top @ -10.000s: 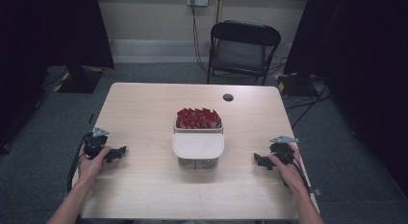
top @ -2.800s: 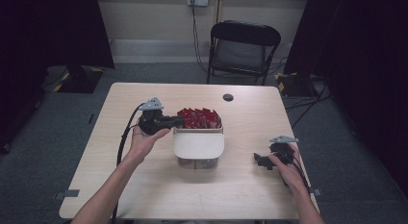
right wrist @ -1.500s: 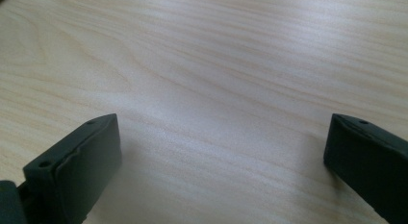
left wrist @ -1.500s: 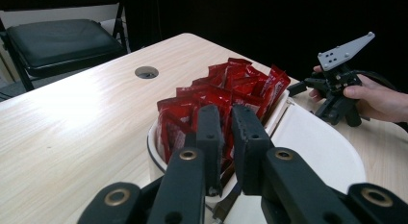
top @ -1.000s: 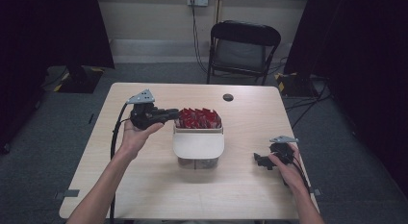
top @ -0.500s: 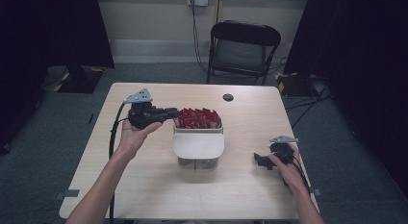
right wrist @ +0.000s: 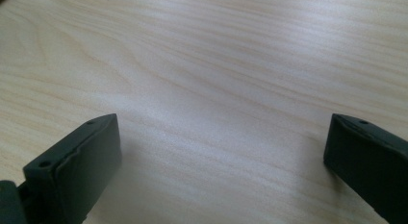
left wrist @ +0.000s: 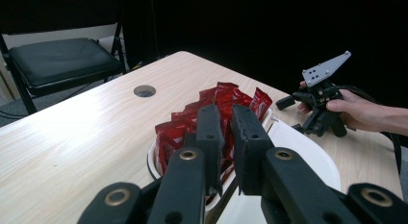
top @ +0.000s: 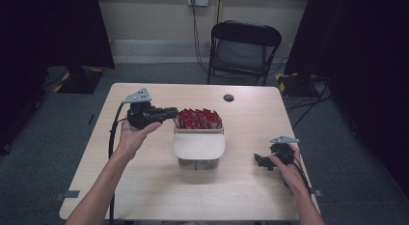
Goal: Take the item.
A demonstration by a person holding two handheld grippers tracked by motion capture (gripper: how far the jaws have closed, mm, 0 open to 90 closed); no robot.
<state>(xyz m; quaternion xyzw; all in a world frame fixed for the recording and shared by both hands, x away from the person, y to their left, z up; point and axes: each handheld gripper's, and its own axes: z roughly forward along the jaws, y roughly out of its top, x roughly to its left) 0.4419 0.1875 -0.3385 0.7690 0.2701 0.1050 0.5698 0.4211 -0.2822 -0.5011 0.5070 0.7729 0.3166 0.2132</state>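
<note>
1 white container (top: pixel 198 147) | red packets (top: pixel 197 119) inside | chair (top: pixel 243 46) behind table (top: pixel 144 186)

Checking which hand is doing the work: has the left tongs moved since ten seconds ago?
Yes. The left tongs have gone from the table's near-left edge forward and inward, now at the red packets in the white container, jaws nearly together.

Soft overhead light on the pale table (top: pixel 144 186), dark surroundings, slightly grainy close-ups.
</note>
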